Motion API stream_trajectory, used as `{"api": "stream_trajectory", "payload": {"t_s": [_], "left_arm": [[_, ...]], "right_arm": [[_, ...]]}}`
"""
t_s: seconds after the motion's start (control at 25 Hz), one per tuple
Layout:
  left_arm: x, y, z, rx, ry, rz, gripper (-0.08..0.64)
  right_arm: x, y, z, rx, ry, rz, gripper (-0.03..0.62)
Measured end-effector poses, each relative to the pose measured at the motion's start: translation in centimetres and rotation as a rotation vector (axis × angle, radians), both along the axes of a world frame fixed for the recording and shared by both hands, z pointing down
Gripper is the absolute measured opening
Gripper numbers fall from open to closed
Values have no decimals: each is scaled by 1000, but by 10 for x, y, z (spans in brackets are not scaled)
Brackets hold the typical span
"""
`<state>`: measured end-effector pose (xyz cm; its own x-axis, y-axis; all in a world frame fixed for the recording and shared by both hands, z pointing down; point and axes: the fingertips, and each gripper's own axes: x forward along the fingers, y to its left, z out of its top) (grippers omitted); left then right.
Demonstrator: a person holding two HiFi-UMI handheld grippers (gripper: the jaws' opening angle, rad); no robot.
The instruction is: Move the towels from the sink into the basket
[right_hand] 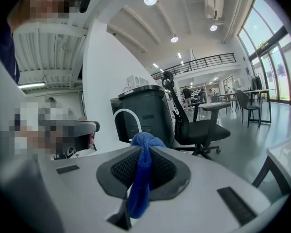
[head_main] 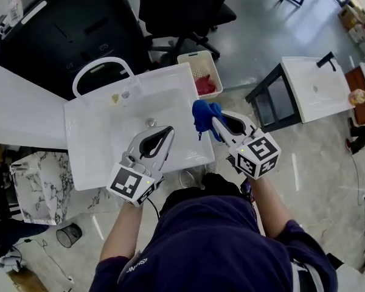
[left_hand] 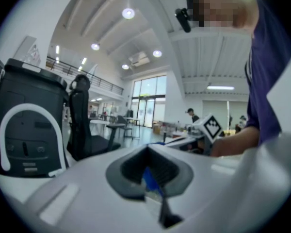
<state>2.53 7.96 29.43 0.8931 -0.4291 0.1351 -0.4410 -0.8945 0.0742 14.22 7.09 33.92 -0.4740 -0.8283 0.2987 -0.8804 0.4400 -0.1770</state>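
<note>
**Head view.** The right gripper point(head_main: 214, 121) is clenched on a blue towel point(head_main: 204, 114). The towel hangs bunched from the jaw tips over the right rim of the white sink point(head_main: 91, 157). The basket point(head_main: 201, 56) stands on the floor just beyond the sink's far right corner, with a red towel point(head_main: 205, 84) lying in it. The left gripper point(head_main: 168, 130) sits over the sink's near part with its jaw tips together and carries nothing.

**Left gripper view.** The jaws of the left gripper point(left_hand: 149, 149) meet. A thin blue streak shows in the seam between them, and what it is cannot be told. The arched white faucet point(left_hand: 5, 130) stands at the left.

**Right gripper view.** The jaws of the right gripper point(right_hand: 144, 147) press on the blue towel point(right_hand: 141, 174). The towel bulges above the tips and trails down through the padded recess. An office chair point(right_hand: 199, 125) stands beyond.
</note>
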Motion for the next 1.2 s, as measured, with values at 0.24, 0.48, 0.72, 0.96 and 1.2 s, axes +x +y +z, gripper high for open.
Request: {"api": "stream_trajectory", "payload": {"t_s": [0.24, 0.48, 0.72, 0.96, 1.2], "left_arm": [[12, -12, -5, 9, 8, 17, 3], [26, -31, 0, 1, -8, -18, 3], [47, -64, 12, -24, -24, -101, 3], [84, -97, 23, -62, -39, -187, 3], [121, -131, 34, -94, -51, -250, 3]], "right_arm": [[13, -12, -6, 14, 22, 18, 38], [33, -37, 0, 13, 23, -4, 38], [53, -78, 17, -12, 14, -78, 38], [85, -121, 27, -43, -7, -165, 38], [121, -172, 39, -61, -2, -226, 38]]}}
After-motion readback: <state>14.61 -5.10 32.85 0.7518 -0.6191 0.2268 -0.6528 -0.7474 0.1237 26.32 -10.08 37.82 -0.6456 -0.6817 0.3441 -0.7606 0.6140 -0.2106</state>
